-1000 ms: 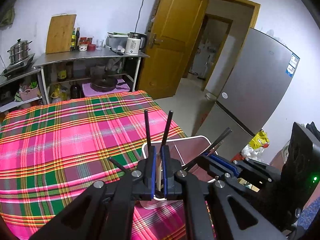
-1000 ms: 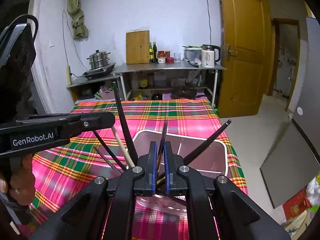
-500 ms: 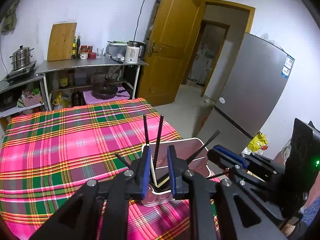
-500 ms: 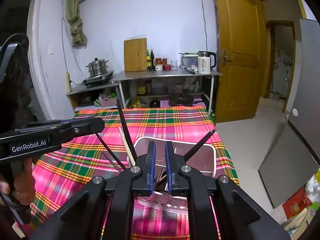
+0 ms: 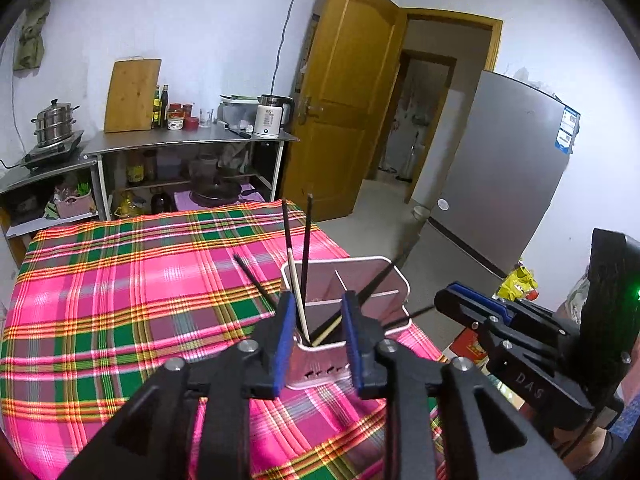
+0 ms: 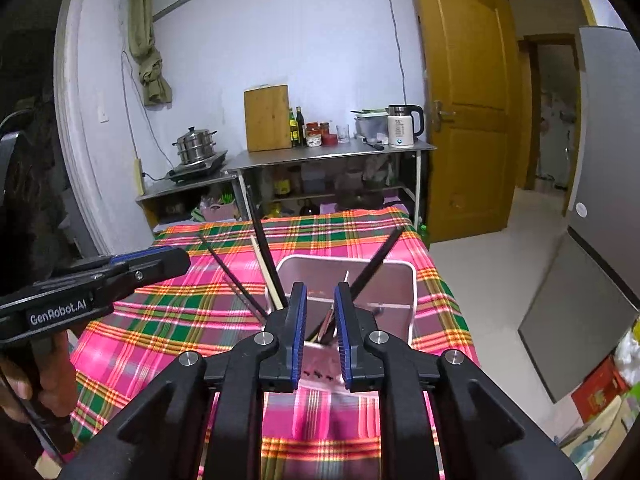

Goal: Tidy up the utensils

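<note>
A white utensil holder [image 5: 396,280] with inner dividers stands near the table's right edge on the plaid cloth; it also shows in the right wrist view [image 6: 404,280]. Several black chopsticks [image 5: 306,248] and a pale wooden one [image 5: 298,292] lean in its near compartment, as also seen in the right wrist view [image 6: 266,256]. My left gripper [image 5: 318,312] is open and empty, just in front of the holder. My right gripper [image 6: 320,304] is open and empty, close to the holder's near side. It also shows at the right of the left wrist view [image 5: 472,308].
The table carries a pink and green plaid cloth [image 5: 120,280]. A steel shelf unit [image 5: 192,144] with a kettle [image 5: 272,120], bottles and a cutting board stands behind it. A wooden door [image 5: 344,112] and a grey fridge [image 5: 504,176] stand to the right.
Both grippers were shut on chopsticks over the holder. Both have opened and drawn back, and the chopsticks now rest in the holder.
</note>
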Demonstrator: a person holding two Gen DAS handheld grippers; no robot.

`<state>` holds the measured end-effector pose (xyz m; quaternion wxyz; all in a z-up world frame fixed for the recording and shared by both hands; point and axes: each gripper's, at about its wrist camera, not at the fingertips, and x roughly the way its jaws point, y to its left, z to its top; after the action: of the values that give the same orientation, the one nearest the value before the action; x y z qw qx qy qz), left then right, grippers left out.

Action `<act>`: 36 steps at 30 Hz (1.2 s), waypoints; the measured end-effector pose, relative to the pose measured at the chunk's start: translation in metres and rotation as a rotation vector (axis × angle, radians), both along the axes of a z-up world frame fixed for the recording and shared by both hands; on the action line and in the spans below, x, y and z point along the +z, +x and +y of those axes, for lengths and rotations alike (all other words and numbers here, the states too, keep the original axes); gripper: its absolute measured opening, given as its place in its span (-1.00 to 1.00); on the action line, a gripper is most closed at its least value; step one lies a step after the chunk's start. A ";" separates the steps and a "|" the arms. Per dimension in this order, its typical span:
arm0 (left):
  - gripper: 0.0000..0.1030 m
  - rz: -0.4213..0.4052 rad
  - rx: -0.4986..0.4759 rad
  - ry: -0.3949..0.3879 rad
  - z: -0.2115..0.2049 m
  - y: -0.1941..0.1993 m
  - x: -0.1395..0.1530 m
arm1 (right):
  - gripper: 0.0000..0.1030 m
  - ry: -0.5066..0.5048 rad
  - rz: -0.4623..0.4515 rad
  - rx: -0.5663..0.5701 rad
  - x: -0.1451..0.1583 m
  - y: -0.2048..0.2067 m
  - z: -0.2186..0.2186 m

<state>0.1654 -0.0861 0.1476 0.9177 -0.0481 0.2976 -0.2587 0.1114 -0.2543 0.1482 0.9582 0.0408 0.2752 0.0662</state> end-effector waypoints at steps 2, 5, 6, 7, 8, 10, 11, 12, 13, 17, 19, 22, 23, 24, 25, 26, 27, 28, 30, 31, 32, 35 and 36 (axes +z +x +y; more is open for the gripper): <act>-0.33 -0.013 0.007 0.007 0.000 -0.008 -0.004 | -0.71 0.002 0.002 -0.005 -0.003 -0.006 0.000; -0.32 -0.030 0.015 0.028 -0.003 -0.020 -0.014 | -0.71 0.005 0.006 -0.013 -0.008 -0.016 0.000; -0.32 -0.036 0.016 0.033 -0.003 -0.024 -0.017 | -0.71 0.004 0.001 -0.016 -0.010 -0.019 0.001; -0.32 -0.039 0.018 0.037 -0.004 -0.027 -0.019 | -0.70 -0.001 0.002 -0.020 -0.011 -0.021 0.002; -0.32 -0.041 0.020 0.039 -0.004 -0.030 -0.023 | -0.70 -0.003 0.004 -0.022 -0.013 -0.024 0.003; -0.32 -0.041 0.027 0.039 -0.004 -0.035 -0.029 | -0.69 0.000 0.011 -0.018 -0.018 -0.030 0.005; -0.32 -0.043 0.036 0.042 -0.004 -0.039 -0.032 | -0.69 -0.002 0.014 -0.017 -0.021 -0.033 0.006; -0.32 -0.050 0.052 0.045 -0.003 -0.042 -0.035 | -0.68 -0.005 0.017 -0.014 -0.023 -0.036 0.007; -0.32 -0.057 0.065 0.046 -0.002 -0.045 -0.038 | -0.68 -0.007 0.018 -0.014 -0.026 -0.039 0.007; -0.30 -0.067 0.076 0.054 0.001 -0.059 -0.052 | -0.67 0.000 0.020 -0.021 -0.034 -0.052 0.008; -0.25 -0.066 0.077 0.048 0.004 -0.065 -0.059 | -0.66 -0.007 0.015 -0.021 -0.037 -0.057 0.009; -0.19 -0.071 0.078 0.044 0.005 -0.073 -0.069 | -0.66 -0.004 0.012 -0.018 -0.042 -0.063 0.010; -0.18 -0.073 0.076 0.044 0.005 -0.075 -0.072 | -0.65 -0.004 0.012 -0.017 -0.044 -0.065 0.011; -0.15 -0.073 0.073 0.047 0.005 -0.077 -0.074 | -0.65 -0.005 0.014 -0.016 -0.046 -0.066 0.011; -0.13 -0.076 0.071 0.049 0.005 -0.079 -0.076 | -0.65 -0.007 0.017 -0.016 -0.048 -0.067 0.011; -0.11 -0.080 0.069 0.051 0.005 -0.081 -0.077 | -0.65 -0.006 0.020 -0.017 -0.050 -0.068 0.011; -0.07 -0.084 0.067 0.052 0.005 -0.082 -0.078 | -0.65 -0.004 0.021 -0.019 -0.051 -0.069 0.011; -0.04 -0.089 0.066 0.051 0.006 -0.084 -0.079 | -0.65 0.001 0.023 -0.020 -0.053 -0.070 0.010; 0.00 -0.097 0.069 0.050 0.006 -0.086 -0.080 | -0.65 0.000 0.022 -0.022 -0.056 -0.073 0.010; 0.02 -0.100 0.071 0.049 0.007 -0.087 -0.081 | -0.65 -0.005 0.023 -0.025 -0.057 -0.074 0.010; 0.03 -0.102 0.074 0.048 0.007 -0.088 -0.081 | -0.65 -0.007 0.023 -0.026 -0.059 -0.076 0.011; 0.05 -0.104 0.081 0.046 0.007 -0.089 -0.083 | -0.65 -0.013 0.024 -0.029 -0.061 -0.078 0.011; 0.05 -0.104 0.083 0.045 0.007 -0.089 -0.084 | -0.65 -0.012 0.026 -0.029 -0.061 -0.078 0.011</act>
<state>0.0767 -0.0792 0.0639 0.9428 -0.0263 0.2528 -0.2158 0.0336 -0.2435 0.0869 0.9557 0.0397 0.2872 0.0500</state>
